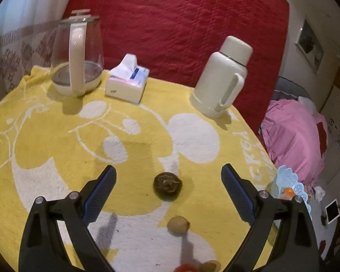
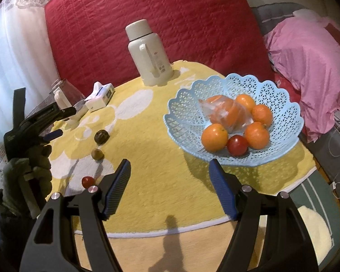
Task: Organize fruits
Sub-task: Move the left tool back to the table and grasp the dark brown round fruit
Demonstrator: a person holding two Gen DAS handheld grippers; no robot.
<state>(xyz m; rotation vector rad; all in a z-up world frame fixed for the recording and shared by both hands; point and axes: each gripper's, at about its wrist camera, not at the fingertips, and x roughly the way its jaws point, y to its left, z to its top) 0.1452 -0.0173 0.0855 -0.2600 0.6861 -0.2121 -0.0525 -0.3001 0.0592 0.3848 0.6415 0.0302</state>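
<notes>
In the left wrist view my left gripper [image 1: 168, 170] stands open just above a dark wrinkled round fruit [image 1: 167, 187] on the yellow cloth. A brown kiwi-like fruit [image 1: 178, 225] lies nearer the camera. A red tomato [image 1: 185, 268] and another brown fruit [image 1: 209, 266] sit at the bottom edge. In the right wrist view my right gripper [image 2: 169, 163] is open and empty over bare cloth, in front of the light-blue lattice basket [image 2: 283, 104]. The basket holds several oranges [image 2: 214, 137], a bagged orange [image 2: 226, 111] and a red tomato [image 2: 237, 145]. The left gripper [image 2: 63, 122] shows at the left, beside the dark fruit [image 2: 101, 136].
A white thermos [image 2: 149, 54], a tissue box [image 1: 127, 79] and a glass kettle [image 1: 77, 54] stand along the far side of the round table. A red quilt [image 1: 181, 22] rises behind them. A pink cloth [image 2: 306, 63] lies to the right. The table's front edge [image 2: 158, 232] is close below the right gripper.
</notes>
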